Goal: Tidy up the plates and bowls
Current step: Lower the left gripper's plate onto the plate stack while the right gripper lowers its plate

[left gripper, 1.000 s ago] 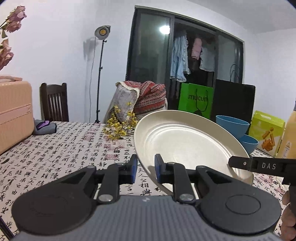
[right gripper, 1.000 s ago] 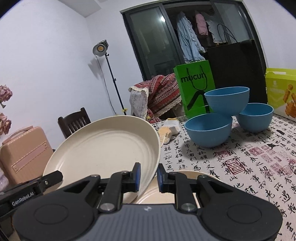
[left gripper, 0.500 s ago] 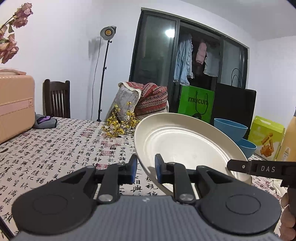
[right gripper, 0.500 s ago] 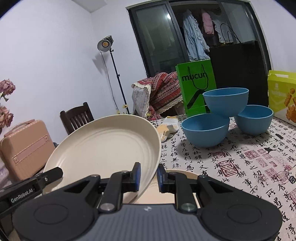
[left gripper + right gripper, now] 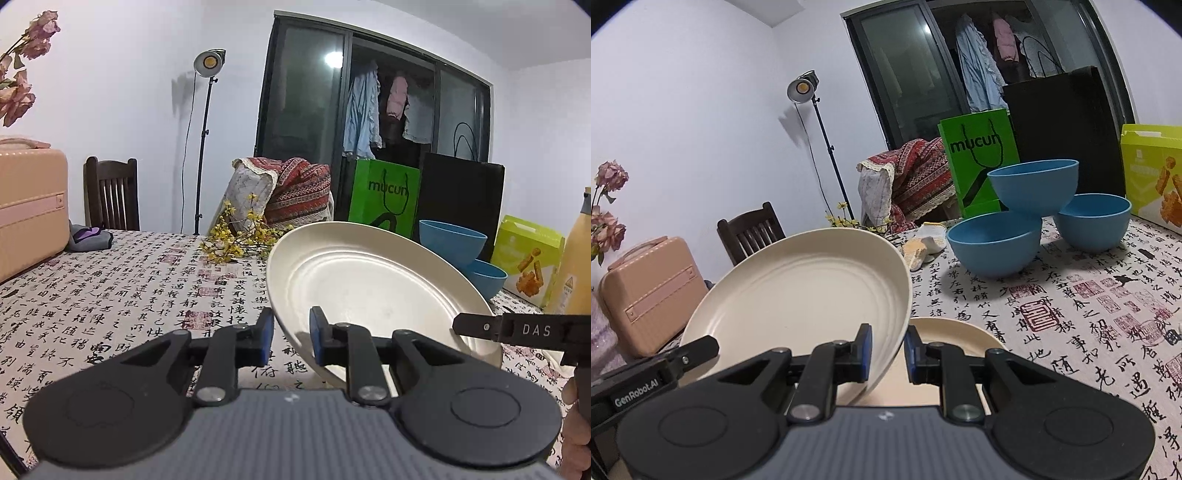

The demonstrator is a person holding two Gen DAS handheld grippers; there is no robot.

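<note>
A cream plate hangs tilted above the table, held by opposite rims. My left gripper is shut on its near left rim. My right gripper is shut on the other rim of the same plate. Each wrist view shows the other gripper's finger at the plate's far side. Directly under the held plate, a second cream plate lies flat on the table. Three blue bowls stand behind it: one bowl rests on top of two others.
The table wears a cloth printed with characters. Yellow flowers, a green bag, a black bag, a yellow-green box, a bottle and a pink case ring the table. A chair stands behind.
Both grippers and the plate between them have drifted a little across the table and slightly lower. Both grips look unchanged.
</note>
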